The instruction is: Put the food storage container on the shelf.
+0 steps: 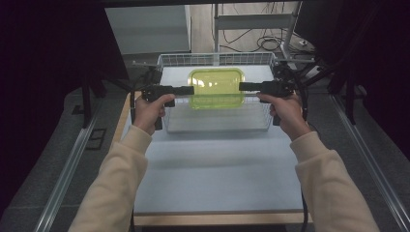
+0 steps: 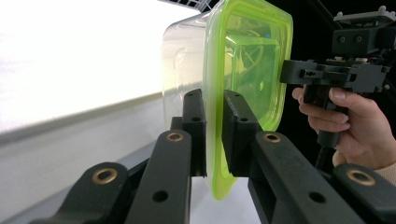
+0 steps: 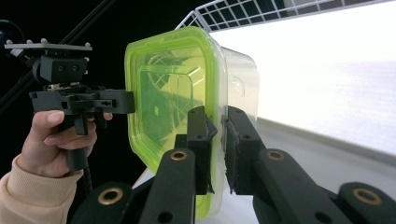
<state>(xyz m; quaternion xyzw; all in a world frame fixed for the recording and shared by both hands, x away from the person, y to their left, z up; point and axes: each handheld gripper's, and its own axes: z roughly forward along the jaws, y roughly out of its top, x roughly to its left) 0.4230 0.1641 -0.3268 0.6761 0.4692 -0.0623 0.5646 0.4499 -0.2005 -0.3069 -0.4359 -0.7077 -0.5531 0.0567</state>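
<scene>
Surroundings: dark curtains flank a pale table under hard light, with cables on the floor beyond it; a wire basket stands at the far end of the tabletop
Container: a clear plastic box with a lime-green lid hangs level above the basket's open top, carried between the two grippers and touching neither wire nor table; through the clear wall I can make out nothing inside, so I judge it light
Stiffness: body looks rigid and thin-walled; lid looks softer and likely to flex at its lip; smooth plastic, so probably slippery under hard pads; not fragile, though a drop could pop the lid
Hold points: the projecting rim at each short end, where lid lip and box edge overlap, is the best purchase; gripping the lid alone could peel it off
Left gripper: jaws clamped on the rim at the container's left end; in its own view the pads pinch the green lip from both sides
Right gripper: jaws clamped on the rim at the opposite end likewise; both hands must keep level, or the box may twist out of the pinch
</scene>
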